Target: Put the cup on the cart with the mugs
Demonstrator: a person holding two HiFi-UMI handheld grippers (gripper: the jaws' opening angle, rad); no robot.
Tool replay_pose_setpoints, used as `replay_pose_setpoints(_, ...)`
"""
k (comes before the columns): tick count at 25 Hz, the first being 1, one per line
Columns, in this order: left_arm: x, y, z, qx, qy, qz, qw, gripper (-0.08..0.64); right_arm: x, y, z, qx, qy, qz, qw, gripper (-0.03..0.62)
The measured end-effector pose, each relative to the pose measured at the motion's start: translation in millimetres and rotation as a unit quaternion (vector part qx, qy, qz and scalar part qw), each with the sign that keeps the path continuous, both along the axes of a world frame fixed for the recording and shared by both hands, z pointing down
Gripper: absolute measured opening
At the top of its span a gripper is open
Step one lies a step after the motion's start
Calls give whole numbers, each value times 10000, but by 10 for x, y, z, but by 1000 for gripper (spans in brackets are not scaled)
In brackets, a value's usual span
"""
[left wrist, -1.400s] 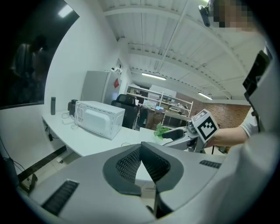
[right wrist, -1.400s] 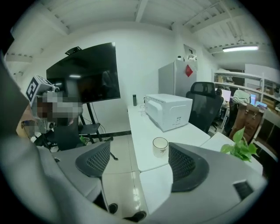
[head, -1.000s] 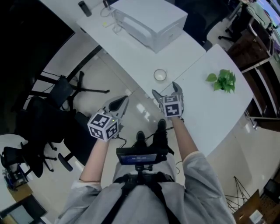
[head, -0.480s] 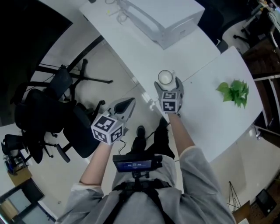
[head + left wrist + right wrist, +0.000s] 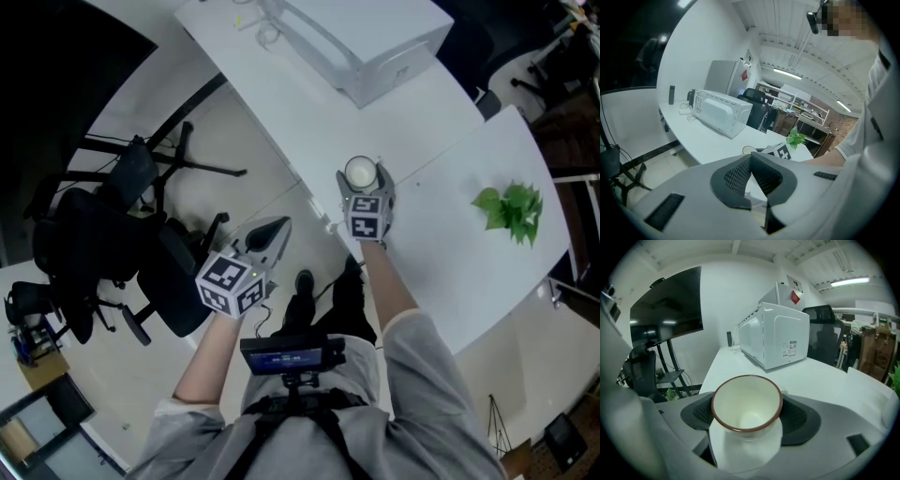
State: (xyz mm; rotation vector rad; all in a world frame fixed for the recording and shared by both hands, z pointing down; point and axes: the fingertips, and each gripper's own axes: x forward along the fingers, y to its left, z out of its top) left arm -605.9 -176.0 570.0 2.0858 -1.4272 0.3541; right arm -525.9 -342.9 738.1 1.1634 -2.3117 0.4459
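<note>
Grasp step: the right gripper's [image 5: 750,414] jaws are closing round the one cream, brown-rimmed ceramic cup [image 5: 746,399], which stands between them by the white desk's [image 5: 309,112] near edge. The left gripper [image 5: 751,168] is clenched on nothing, off the desk. The next move likely calls for a firm grip and a level lift towards a cart that is not in view; one white microwave oven [image 5: 375,37] and one green leafy plant [image 5: 511,208] also stand on the desk.

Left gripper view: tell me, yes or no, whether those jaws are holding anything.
No, the left gripper has its two dark pads meeting at the tips, with nothing between them.
</note>
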Motion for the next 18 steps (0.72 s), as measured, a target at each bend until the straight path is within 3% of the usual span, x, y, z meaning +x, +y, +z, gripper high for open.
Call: replay_pose_setpoints(18, -222, 167, 82, -62, 25, -114, 9999, -3, 26, -12, -176, 256, -111, 33, 9996, 403)
